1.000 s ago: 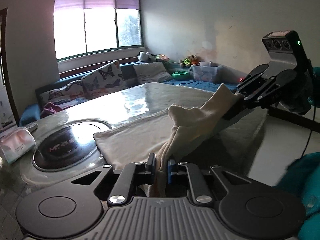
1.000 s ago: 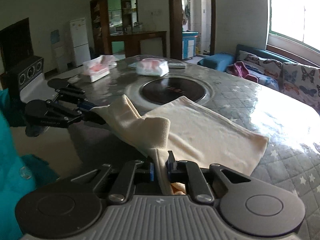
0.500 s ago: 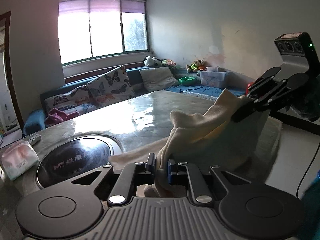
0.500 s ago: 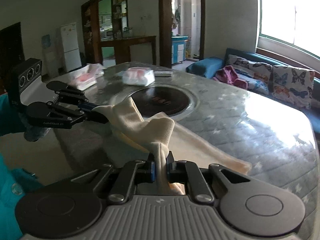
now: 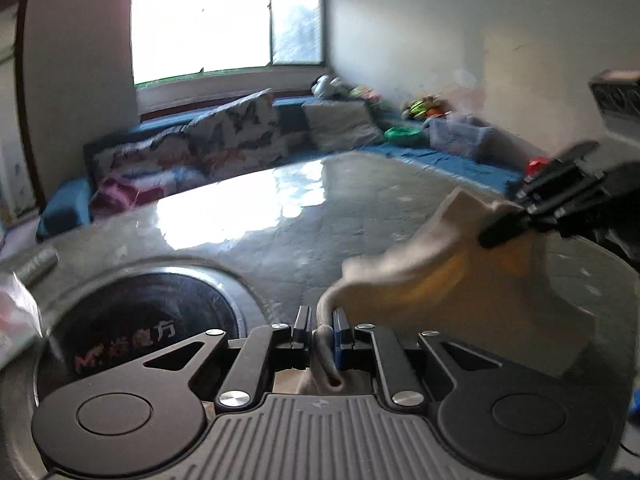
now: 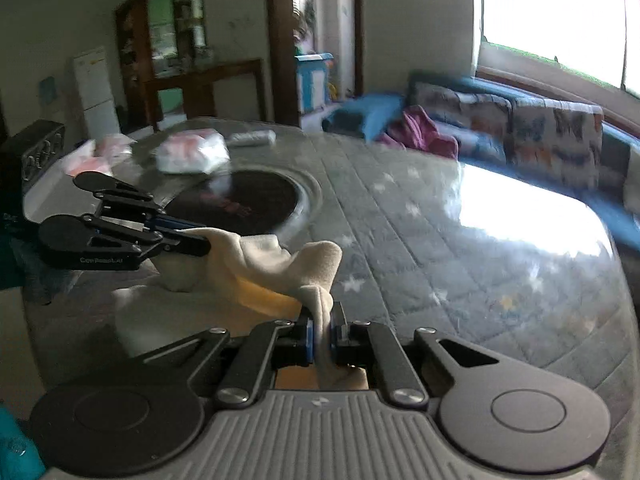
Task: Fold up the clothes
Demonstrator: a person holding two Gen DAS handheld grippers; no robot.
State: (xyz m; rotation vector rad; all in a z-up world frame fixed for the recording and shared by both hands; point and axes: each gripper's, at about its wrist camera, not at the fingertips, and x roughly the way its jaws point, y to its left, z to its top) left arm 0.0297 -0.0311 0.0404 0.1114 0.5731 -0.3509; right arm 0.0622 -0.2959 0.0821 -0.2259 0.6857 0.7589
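Over the table point(image 5: 280, 240) | cream cloth point(image 5: 460, 292) bunched, sagging | left claw point(image 5: 322, 326), right claw point(image 6: 322, 330) both clamp it

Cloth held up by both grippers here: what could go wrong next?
The cloth sags slack between the left gripper and right gripper, each shut on only a thin bunched edge, so a corner might slip out. Both views are blurred from fast motion. Swinging low, the hanging part could drag across the table and crease the fold.
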